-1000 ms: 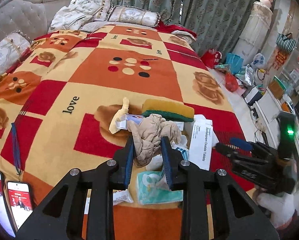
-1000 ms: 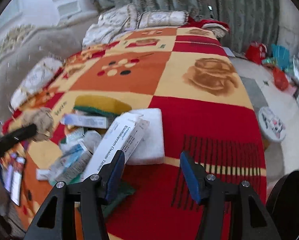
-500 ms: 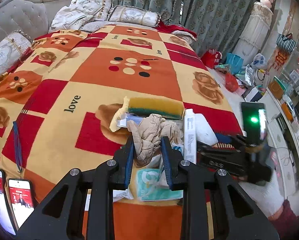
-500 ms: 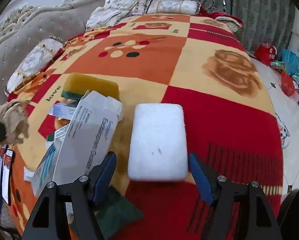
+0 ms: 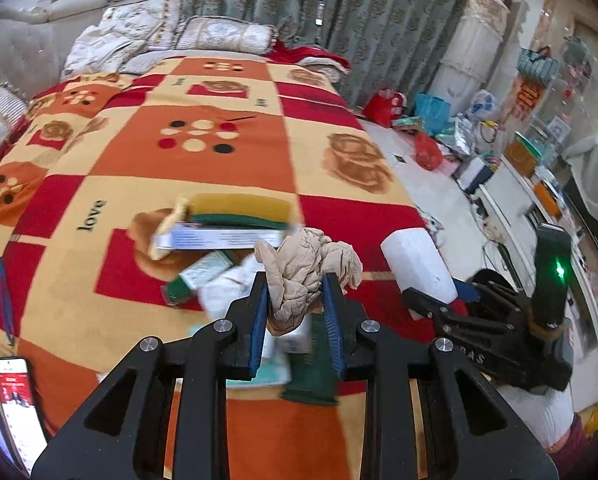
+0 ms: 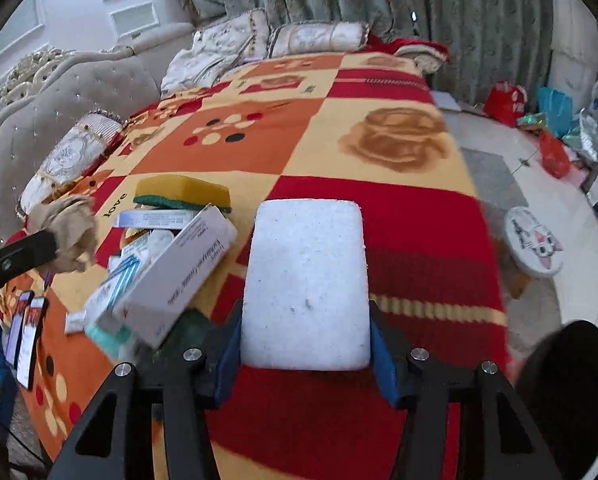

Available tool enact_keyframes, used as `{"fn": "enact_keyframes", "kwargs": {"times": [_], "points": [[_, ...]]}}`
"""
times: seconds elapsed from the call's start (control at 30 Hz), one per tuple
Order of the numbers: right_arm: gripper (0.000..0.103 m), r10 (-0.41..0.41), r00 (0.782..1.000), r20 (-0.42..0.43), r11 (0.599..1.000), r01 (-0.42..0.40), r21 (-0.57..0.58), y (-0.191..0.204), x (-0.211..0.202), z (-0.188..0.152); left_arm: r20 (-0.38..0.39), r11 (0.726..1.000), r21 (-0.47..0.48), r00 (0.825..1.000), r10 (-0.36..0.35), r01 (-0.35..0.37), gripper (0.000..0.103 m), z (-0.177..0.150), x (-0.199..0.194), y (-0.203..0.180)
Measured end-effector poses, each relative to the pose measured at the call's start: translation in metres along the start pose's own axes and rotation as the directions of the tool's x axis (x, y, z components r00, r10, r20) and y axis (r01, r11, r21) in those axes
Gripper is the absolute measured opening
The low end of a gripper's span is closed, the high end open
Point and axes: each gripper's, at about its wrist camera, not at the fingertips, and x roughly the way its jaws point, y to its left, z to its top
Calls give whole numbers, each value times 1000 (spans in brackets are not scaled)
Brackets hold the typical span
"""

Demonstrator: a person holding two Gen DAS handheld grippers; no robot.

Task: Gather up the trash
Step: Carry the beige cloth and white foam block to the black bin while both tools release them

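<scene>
— What's the left one doing, from its own camera?

— The left gripper is held level above the blanket, pointing toward the pillows. Its blue pads are pinched tight on a crumpled beige rag that bulges up out of the narrow gap. Under it sits the litter: a yellow-and-green sponge, a long flat box, and some wrappers too blurred to name. Off to the side the right gripper reaches in with a white block, a white-gloved hand behind it, half cut off by the edge.

— And the right camera?

— The right gripper also sits low and level, jaws about half open and closed against both long sides of the white block, whose near end hides the blanket beneath. Just beside it a white carton leans on the heap, the sponge behind. At the far edge the left gripper's finger shows, with the rag at its tip; two phones lie below, partly cut off.
</scene>
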Motion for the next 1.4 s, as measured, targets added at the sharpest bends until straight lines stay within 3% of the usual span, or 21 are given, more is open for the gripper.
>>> {"fn": "enact_keyframes", "kwargs": {"times": [0.3, 0.83, 1.03, 1.4], "points": [[54, -52, 997, 49, 998, 51, 25, -28, -51, -25, -23, 996, 64, 998, -61, 63, 24, -9, 8, -58], [54, -203, 978, 43, 965, 192, 181, -127, -104, -69, -94, 964, 188, 980, -173, 188, 24, -16, 38, -162], [54, -244, 969, 30, 941, 230, 247, -159, -116, -83, -142, 947, 194, 963, -231, 256, 24, -18, 56, -194], [55, -264, 964, 1, 905, 248, 345, -206, -122, -105, -228, 902, 189, 911, -344, 388, 26, -24, 92, -256]]}}
